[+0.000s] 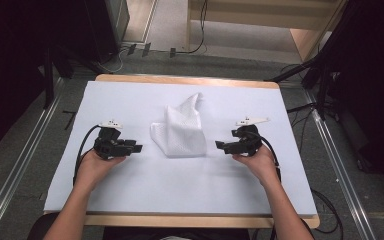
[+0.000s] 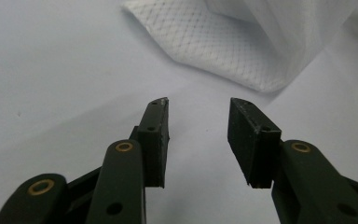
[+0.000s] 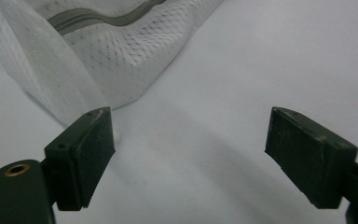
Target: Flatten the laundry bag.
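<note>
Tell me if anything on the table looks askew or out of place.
The white mesh cloth lies crumpled and unevenly folded mid-table, one corner sticking up toward the far edge instead of lying flat. Both the left gripper and right gripper sit open beside it, apart from it.

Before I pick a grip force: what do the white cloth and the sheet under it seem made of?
White cloth: thin mesh-textured fabric, matte, probably synthetic; a dotted weave and soft folds show, with a grey band in the right gripper view. Sheet: smooth, matte, pale paper or plastic, hard to tell.
</note>
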`<action>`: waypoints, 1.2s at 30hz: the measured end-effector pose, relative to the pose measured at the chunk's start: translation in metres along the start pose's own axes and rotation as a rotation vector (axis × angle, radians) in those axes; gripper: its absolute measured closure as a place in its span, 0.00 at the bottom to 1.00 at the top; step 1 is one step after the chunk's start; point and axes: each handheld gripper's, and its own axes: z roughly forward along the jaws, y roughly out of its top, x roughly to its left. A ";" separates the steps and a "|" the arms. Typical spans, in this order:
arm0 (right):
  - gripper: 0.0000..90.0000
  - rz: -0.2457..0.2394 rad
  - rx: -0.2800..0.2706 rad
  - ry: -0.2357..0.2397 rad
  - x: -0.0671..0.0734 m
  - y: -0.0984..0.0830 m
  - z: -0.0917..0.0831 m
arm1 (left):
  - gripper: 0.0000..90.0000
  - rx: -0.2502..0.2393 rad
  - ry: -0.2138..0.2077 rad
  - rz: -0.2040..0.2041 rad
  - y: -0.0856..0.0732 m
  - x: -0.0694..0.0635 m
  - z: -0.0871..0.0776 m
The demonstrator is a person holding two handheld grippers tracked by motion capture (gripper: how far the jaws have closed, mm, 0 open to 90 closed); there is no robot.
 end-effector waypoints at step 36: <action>0.62 0.048 0.066 0.024 0.004 0.003 -0.007 | 0.46 0.017 -0.061 -0.055 0.006 -0.006 0.005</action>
